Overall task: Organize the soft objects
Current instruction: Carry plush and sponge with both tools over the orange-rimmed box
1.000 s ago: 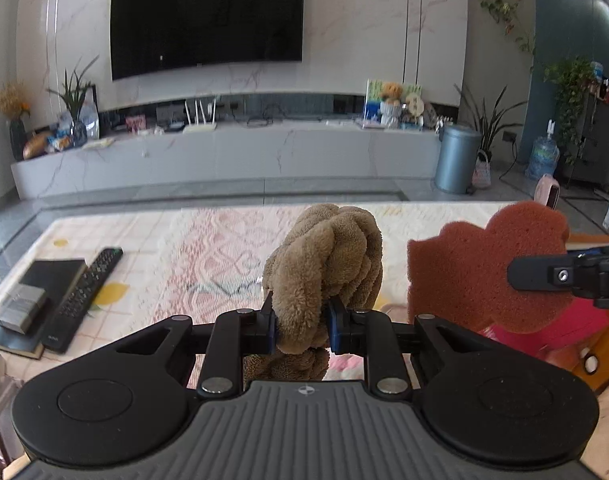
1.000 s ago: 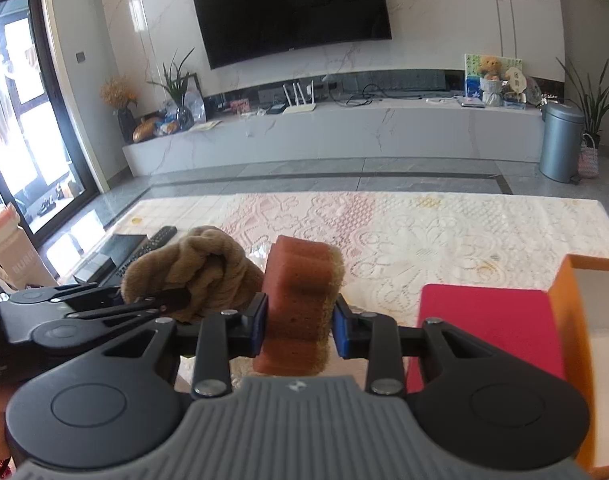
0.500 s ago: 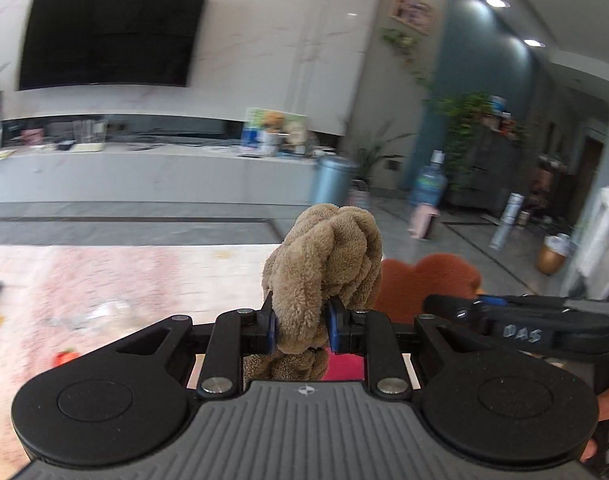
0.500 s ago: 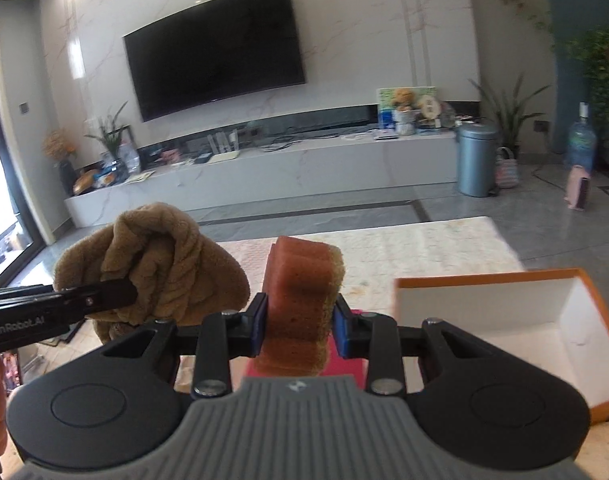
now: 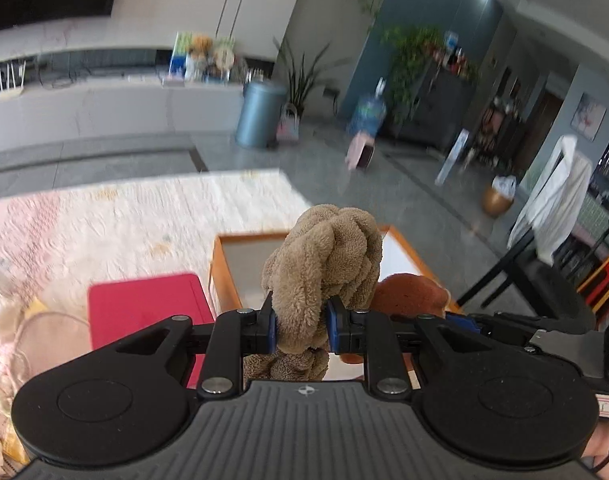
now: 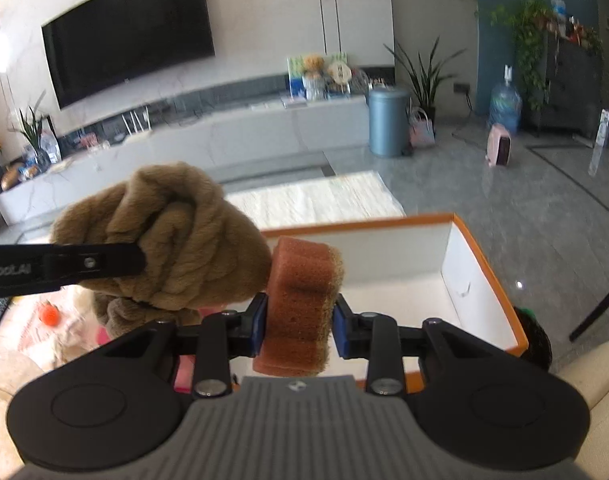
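Presently the box [image 6: 456, 280], white inside with an orange rim, is the largest item of concern and I judge it the destination. It sits on the worktop [image 6: 324, 200], ahead of and below both sets of fingers, and its interior shows nothing in it from the right view. Beside it, on the left, lies a red mat [image 5: 144, 308].

My left gripper [image 5: 300, 328] is clenched on the towel [image 5: 328, 264], a brown knotted bundle standing taller than it is wide, its long axis upright between the pads. My right gripper [image 6: 298, 322] is clenched on the sponge [image 6: 300, 300], a rust-coloured block also held on end, thin edge toward the camera. Both items are carried in the air, not resting on anything.

The governing relation: the sponge hangs directly over the box's near edge, with the open cavity just beyond it. The towel hangs to the sponge's left, close beside it and possibly touching; from the left view it overlaps the box's near-left part. I judge the right hand nearer to a clean drop.

Legible writing: "RobotAI", partly cut off, on the left gripper's finger [image 6: 64, 266] in the right view. No other labels are readable.
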`<state>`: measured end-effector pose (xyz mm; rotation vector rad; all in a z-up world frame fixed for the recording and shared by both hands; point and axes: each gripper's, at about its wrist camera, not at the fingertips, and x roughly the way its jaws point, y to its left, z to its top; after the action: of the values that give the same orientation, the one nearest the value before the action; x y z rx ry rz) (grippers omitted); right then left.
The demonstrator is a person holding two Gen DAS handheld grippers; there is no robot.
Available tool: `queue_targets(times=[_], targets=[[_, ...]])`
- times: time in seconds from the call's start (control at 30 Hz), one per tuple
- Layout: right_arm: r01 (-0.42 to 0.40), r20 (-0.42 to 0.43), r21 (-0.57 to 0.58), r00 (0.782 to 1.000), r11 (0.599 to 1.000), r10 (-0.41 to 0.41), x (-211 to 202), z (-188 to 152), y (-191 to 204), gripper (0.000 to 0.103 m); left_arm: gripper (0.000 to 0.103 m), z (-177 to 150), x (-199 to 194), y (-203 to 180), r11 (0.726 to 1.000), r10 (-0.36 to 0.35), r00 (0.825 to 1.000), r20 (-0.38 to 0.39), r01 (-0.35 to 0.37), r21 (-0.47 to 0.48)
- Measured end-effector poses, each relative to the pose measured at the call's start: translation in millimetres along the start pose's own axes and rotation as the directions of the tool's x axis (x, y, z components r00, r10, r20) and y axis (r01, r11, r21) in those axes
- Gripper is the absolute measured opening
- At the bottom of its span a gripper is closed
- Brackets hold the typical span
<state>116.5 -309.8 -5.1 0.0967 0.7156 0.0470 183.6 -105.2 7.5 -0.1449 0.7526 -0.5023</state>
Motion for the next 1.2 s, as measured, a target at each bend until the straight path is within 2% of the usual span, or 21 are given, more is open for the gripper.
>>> queue_targets(times=[0.13, 0.27, 0.4, 0.57, 0.7, 0.87, 1.07, 1.2], targets=[[-0.004, -0.076, 0.017, 0.997, 1.000, 0.005, 22.5, -7.5, -12.3, 0.032, 0.026, -8.7, 23.2, -4.9, 0.999, 0.034, 0.996, -0.079, -0.033, 0.010], [-0.050, -0.150, 0.045, 0.987, 0.998, 0.056, 47.0, -5.5, -21.7, 0.032, 0.025, -11.0, 31.6, -9.6, 0.997, 0.055, 0.992, -0.110, -0.050, 0.055], [-0.048, -0.207, 0.032, 0.977, 0.998, 0.053, 64.8, 4.1, -21.4, 0.032, 0.025, -5.0, 46.3, -10.9, 0.998, 0.038, 0.991, -0.128, -0.031, 0.053], [-0.088, -0.311, 0.074, 0.944, 0.993, 0.107, 91.1, 11.0, -35.7, 0.032, 0.024, -3.7, 61.9, 4.9, 1.000, -0.004, 0.987, -0.162, 0.003, -0.005], [-0.089, -0.376, 0.095, 0.919, 0.991, 0.119, 111.8, 12.7, -39.6, 0.032, 0.024, 2.3, 72.6, 5.3, 1.000, -0.011, 0.980, -0.200, 0.012, 0.006], [-0.060, -0.403, -0.017, 0.914, 0.998, 0.048, 121.2, 11.3, -27.0, 0.032, 0.023, 3.6, 85.7, 6.8, 1.000, -0.022, 0.969, -0.245, 0.020, -0.008], [-0.068, -0.414, -0.081, 0.910, 0.994, 0.029, 126.9, 15.4, -29.5, 0.034, 0.023, 4.6, 102.3, 9.5, 1.000, -0.019, 0.958, -0.285, 0.020, 0.001], [-0.075, -0.417, -0.096, 0.908, 0.993, 0.028, 128.2, 19.3, -35.8, 0.034, 0.023, 3.0, 109.9, 7.2, 0.999, 0.006, 0.952, -0.305, 0.007, 0.040]])
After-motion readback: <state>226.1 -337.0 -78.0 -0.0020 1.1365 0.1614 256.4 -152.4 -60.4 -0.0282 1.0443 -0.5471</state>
